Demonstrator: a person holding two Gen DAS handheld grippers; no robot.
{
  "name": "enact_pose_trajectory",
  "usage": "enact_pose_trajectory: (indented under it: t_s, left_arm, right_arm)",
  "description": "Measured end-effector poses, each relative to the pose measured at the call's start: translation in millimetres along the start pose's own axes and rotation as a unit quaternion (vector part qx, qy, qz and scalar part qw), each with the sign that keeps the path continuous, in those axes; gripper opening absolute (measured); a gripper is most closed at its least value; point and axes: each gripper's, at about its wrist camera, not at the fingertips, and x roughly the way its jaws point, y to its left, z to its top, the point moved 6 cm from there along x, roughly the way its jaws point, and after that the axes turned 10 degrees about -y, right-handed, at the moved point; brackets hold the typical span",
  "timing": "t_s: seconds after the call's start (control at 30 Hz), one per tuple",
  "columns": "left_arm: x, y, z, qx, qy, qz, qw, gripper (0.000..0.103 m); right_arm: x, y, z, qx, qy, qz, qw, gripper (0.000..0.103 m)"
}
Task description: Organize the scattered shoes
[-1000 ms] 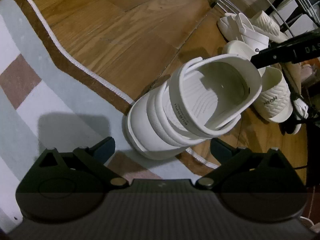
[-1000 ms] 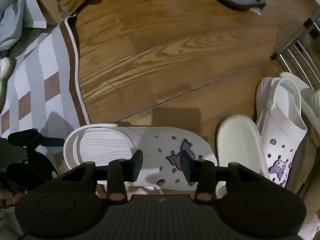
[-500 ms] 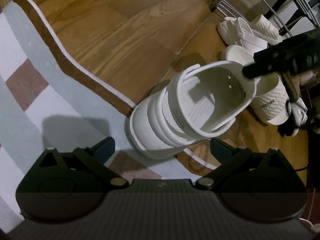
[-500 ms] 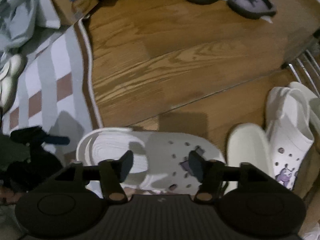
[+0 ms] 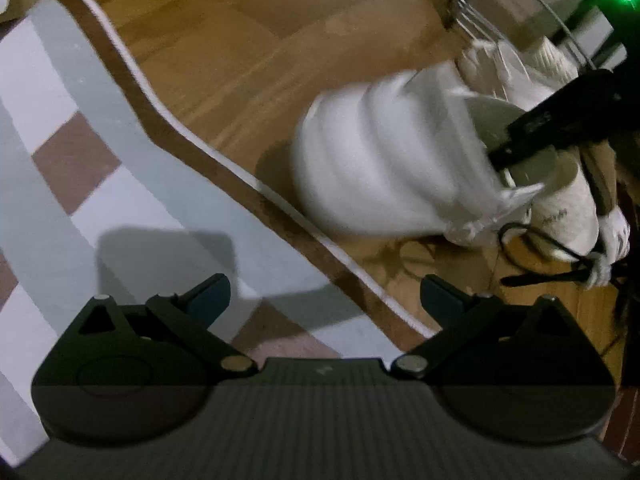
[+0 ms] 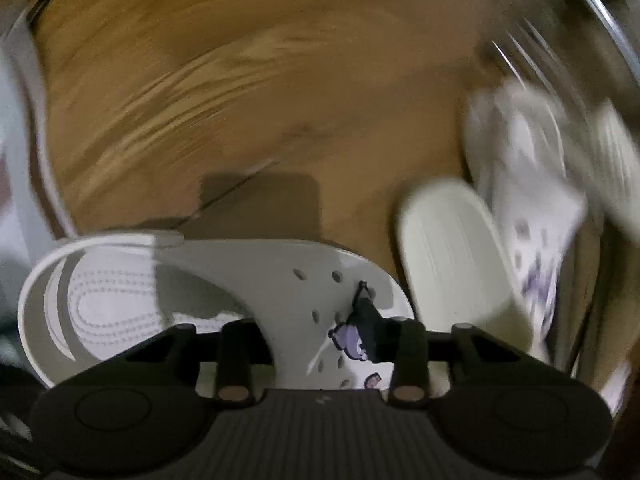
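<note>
Two grippers show, one per wrist view. Nearest in the left view, the left gripper (image 5: 324, 294) hangs over a striped rug (image 5: 120, 184), its jaws spread wide with nothing between them. Past the rug's brown edge, on the wood floor (image 5: 240, 60), a white clog (image 5: 384, 168) appears as a blur, with the other tool's dark finger reaching into its opening. Beyond it more white shoes (image 5: 520, 68) lie beside a wire rack (image 5: 480, 20).

Close up in the right view, the right gripper (image 6: 320, 344) has its jaws pinching the clog (image 6: 260, 280) across its upper, next to a purple charm (image 6: 352, 336). The clog lies crosswise to the fingers, heel strap to the left, above the floor. Just right of it a cream slide (image 6: 452, 256) lies sole up, and farther right a second charm-dotted clog (image 6: 528, 184) is smeared by motion, near the rack's rods.
</note>
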Motion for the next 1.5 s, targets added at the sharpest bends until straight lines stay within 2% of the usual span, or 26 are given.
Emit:
enact_pose_trajectory:
  t_s: [0.07, 0.1, 0.17, 0.3, 0.37, 0.4, 0.47, 0.5, 0.53, 0.57, 0.6, 0.63, 0.8, 0.87, 0.93, 1.1, 1.13, 1.17, 1.2, 1.23, 1.3, 1.33, 1.37, 1.43, 1.47, 1.5]
  left_arm:
    - [-6, 3, 5, -0.010, -0.012, -0.002, 0.9999, 0.103]
    - [-8, 4, 7, -0.013, -0.016, -0.003, 0.9998, 0.103]
    - [-14, 7, 13, -0.020, -0.027, -0.004, 0.9994, 0.103]
    - [-17, 11, 17, -0.030, -0.033, -0.006, 0.9990, 0.103]
    - [-16, 12, 17, -0.031, -0.033, -0.006, 0.9989, 0.103]
    - [-14, 12, 17, -0.032, -0.032, -0.005, 0.9990, 0.103]
    - [-12, 12, 16, -0.033, -0.028, -0.002, 0.9991, 0.103]
    - [-11, 12, 16, -0.033, -0.026, -0.002, 0.9991, 0.103]
    - [-10, 12, 16, -0.033, -0.025, -0.001, 0.9992, 0.103]
    - [-8, 12, 16, -0.032, -0.024, -0.002, 0.9992, 0.103]
    - [-8, 13, 16, -0.031, -0.023, -0.003, 0.9993, 0.103]
    - [-9, 14, 15, -0.030, -0.022, -0.003, 0.9993, 0.103]
    - [-7, 15, 12, -0.027, -0.016, -0.004, 0.9995, 0.103]
    - [-6, 15, 11, -0.027, -0.014, -0.003, 0.9995, 0.103]
    - [-5, 15, 10, -0.023, -0.012, 0.001, 0.9997, 0.103]
    - [-5, 14, 7, -0.020, -0.007, 0.003, 0.9998, 0.103]
    - [-5, 13, 7, -0.020, -0.007, 0.004, 0.9998, 0.103]
    - [-6, 13, 7, -0.018, -0.007, 0.004, 0.9998, 0.103]
    - [-6, 13, 7, -0.017, -0.007, 0.005, 0.9998, 0.103]
    - [-5, 12, 7, -0.016, -0.006, 0.004, 0.9998, 0.103]
    - [-5, 11, 6, -0.013, -0.005, 0.005, 0.9999, 0.103]
    - [-5, 11, 6, -0.013, -0.005, 0.005, 0.9999, 0.103]
    - [-5, 11, 6, -0.013, -0.004, 0.005, 0.9999, 0.103]
    - [-6, 10, 6, -0.013, -0.004, 0.006, 0.9999, 0.103]
    - [-7, 9, 7, -0.012, -0.004, 0.005, 0.9999, 0.103]
    - [-8, 8, 7, -0.011, -0.005, 0.004, 0.9999, 0.103]
  right_arm:
    - [-3, -17, -2, 0.078, 0.030, 0.016, 0.996, 0.031]
    - [-5, -28, -5, 0.138, 0.055, 0.031, 0.988, 0.031]
    - [-4, -35, -16, 0.198, 0.098, 0.066, 0.973, 0.031]
    - [-1, -42, -39, 0.293, 0.179, 0.136, 0.929, 0.020]
    - [0, -43, -48, 0.333, 0.210, 0.168, 0.904, 0.033]
    - [0, -43, -49, 0.343, 0.212, 0.178, 0.898, 0.036]
    - [1, -44, -44, 0.327, 0.209, 0.184, 0.903, 0.043]
    - [0, -47, -36, 0.293, 0.187, 0.182, 0.920, 0.045]
    - [-2, -50, -29, 0.260, 0.160, 0.175, 0.936, 0.056]
    - [-5, -54, -24, 0.241, 0.139, 0.167, 0.946, 0.065]
    - [-10, -59, -15, 0.218, 0.103, 0.158, 0.958, 0.067]
    - [-14, -62, -9, 0.203, 0.080, 0.165, 0.962, 0.070]
    - [-24, -55, -5, 0.170, 0.058, 0.227, 0.957, 0.079]
    - [-23, -48, -10, 0.140, 0.057, 0.213, 0.965, 0.083]
    - [-17, -42, -23, 0.111, 0.068, 0.164, 0.978, 0.083]
    - [-7, -18, -47, 0.067, 0.083, 0.155, 0.982, 0.084]
    - [-2, -16, -50, 0.068, 0.078, 0.150, 0.983, 0.086]
    - [2, -15, -53, 0.077, 0.071, 0.150, 0.983, 0.102]
    - [6, -15, -55, 0.090, 0.063, 0.153, 0.982, 0.103]
    - [8, -15, -55, 0.110, 0.060, 0.170, 0.978, 0.102]
    - [8, -17, -56, 0.180, 0.067, 0.226, 0.955, 0.078]
    - [7, -19, -57, 0.219, 0.079, 0.243, 0.942, 0.072]
    - [7, -20, -57, 0.240, 0.087, 0.244, 0.935, 0.067]
    - [5, -21, -55, 0.253, 0.092, 0.234, 0.934, 0.061]
    - [4, -21, -55, 0.244, 0.088, 0.230, 0.938, 0.050]
    - [0, -21, -55, 0.226, 0.085, 0.230, 0.943, 0.050]
